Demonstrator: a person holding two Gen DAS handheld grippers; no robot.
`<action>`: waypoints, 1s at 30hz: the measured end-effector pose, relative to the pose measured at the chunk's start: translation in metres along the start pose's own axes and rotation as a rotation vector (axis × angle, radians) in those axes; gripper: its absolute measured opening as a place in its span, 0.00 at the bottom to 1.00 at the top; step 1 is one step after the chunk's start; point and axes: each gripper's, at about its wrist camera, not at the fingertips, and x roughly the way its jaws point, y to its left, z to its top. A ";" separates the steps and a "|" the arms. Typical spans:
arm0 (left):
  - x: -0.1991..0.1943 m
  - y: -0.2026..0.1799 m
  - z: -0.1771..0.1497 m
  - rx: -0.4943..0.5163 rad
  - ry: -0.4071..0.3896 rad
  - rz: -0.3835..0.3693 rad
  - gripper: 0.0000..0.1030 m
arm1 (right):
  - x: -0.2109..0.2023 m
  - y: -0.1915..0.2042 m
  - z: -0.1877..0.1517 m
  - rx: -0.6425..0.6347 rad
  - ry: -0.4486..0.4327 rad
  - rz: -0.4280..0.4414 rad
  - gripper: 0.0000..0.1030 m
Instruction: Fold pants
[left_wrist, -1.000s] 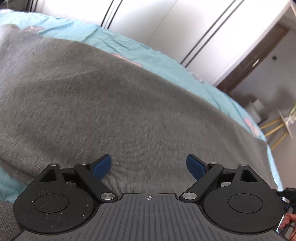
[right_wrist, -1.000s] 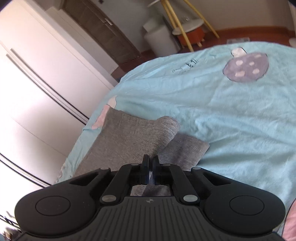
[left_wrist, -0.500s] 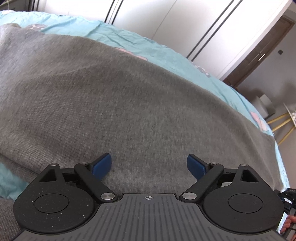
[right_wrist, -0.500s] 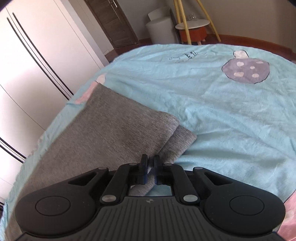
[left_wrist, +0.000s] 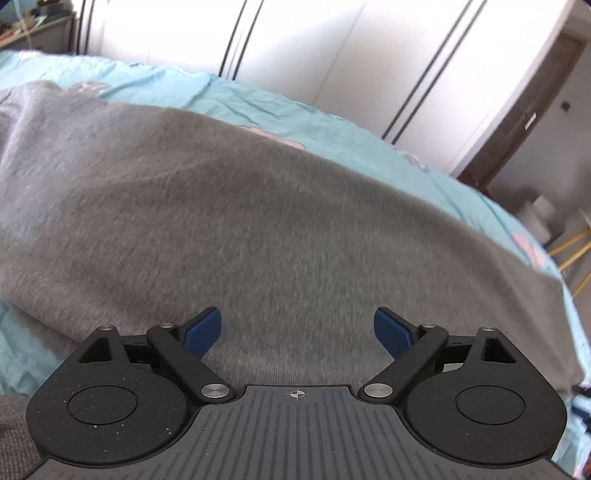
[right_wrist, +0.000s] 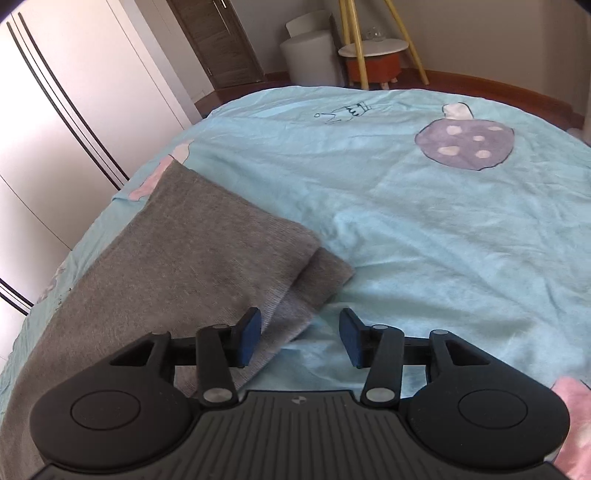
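Note:
Grey knit pants (left_wrist: 258, 206) lie flat across the light blue bed sheet (left_wrist: 332, 136), filling most of the left wrist view. My left gripper (left_wrist: 297, 326) hovers open just above the fabric with nothing between its blue pads. In the right wrist view the pants (right_wrist: 177, 258) lie doubled over, one leg on top of the other, with both cuff ends (right_wrist: 317, 273) near my right gripper (right_wrist: 300, 336). Its jaws are opening. The lower cuff's edge lies between and below the pads, which do not press on it.
White wardrobe doors (left_wrist: 332, 48) with dark stripes run along the far side of the bed. Beyond the bed's end stand a brown door (right_wrist: 218, 40), a white cylinder bin (right_wrist: 310, 59) and a small round table with yellow legs (right_wrist: 373, 55). A purple mushroom print (right_wrist: 465, 144) marks the sheet.
My right gripper has let go of the pant cuff and spread its jaws; the top leg now lies flat on the lower one. The left gripper stayed open and barely shifted.

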 end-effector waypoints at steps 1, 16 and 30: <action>0.002 0.002 0.001 -0.018 0.010 0.005 0.92 | -0.001 -0.003 0.000 0.013 0.001 0.006 0.45; 0.013 0.003 0.000 -0.043 0.052 0.045 0.93 | 0.000 -0.006 0.001 0.052 0.004 0.061 0.72; 0.015 0.002 0.000 -0.038 0.056 0.049 0.94 | 0.002 -0.004 0.001 0.059 0.005 0.065 0.78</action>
